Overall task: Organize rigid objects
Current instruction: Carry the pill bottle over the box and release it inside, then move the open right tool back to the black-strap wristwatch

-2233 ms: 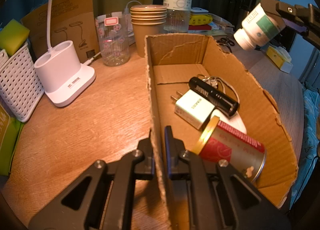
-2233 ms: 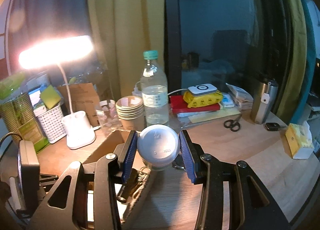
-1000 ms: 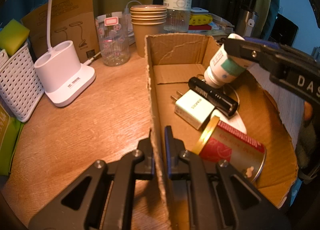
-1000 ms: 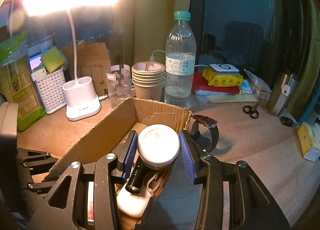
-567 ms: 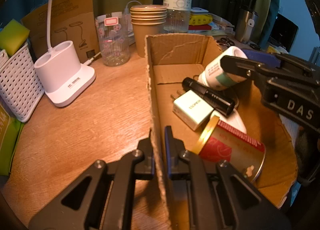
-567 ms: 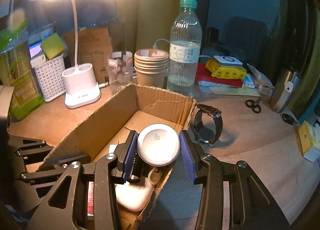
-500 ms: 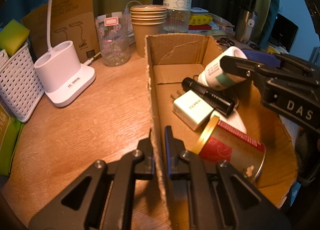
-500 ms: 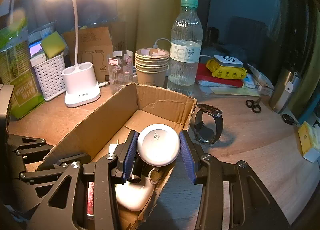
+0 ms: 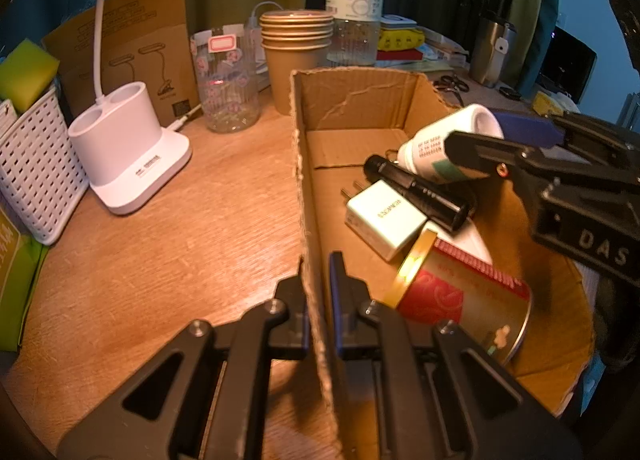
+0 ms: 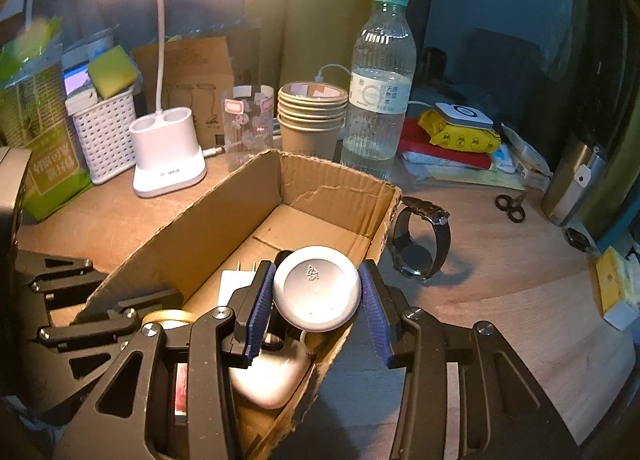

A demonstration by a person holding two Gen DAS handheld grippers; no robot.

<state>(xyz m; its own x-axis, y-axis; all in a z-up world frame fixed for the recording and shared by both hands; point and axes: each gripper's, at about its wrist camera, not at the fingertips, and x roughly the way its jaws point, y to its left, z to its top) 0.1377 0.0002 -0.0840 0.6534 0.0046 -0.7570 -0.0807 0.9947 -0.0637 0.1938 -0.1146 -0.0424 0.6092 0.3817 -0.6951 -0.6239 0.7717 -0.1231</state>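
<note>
An open cardboard box (image 9: 360, 100) stands on the wooden desk. My left gripper (image 9: 318, 280) is shut on its near left wall. My right gripper (image 10: 316, 296) is shut on a white pill bottle (image 10: 316, 292) and holds it on its side low inside the box; the bottle also shows in the left wrist view (image 9: 440, 144). In the box lie a black flashlight (image 9: 416, 192), a white charger plug (image 9: 384, 220), a red tin with a gold rim (image 9: 460, 296) and a white case (image 10: 268, 380). A black wristwatch (image 10: 420, 248) stands on the desk just right of the box.
Behind the box stand a stack of paper cups (image 9: 298, 52), a water bottle (image 10: 380, 100), a clear glass (image 9: 226, 80), a white lamp base (image 9: 128, 148) and a white basket (image 9: 36, 164). Scissors (image 10: 510, 206), a steel flask (image 10: 576, 184) and a yellow packet (image 10: 460, 136) sit at the right.
My right gripper has come down from above the box's right side into the box with the pill bottle. The flashlight and plug shifted slightly left. My left gripper has stayed on the box wall.
</note>
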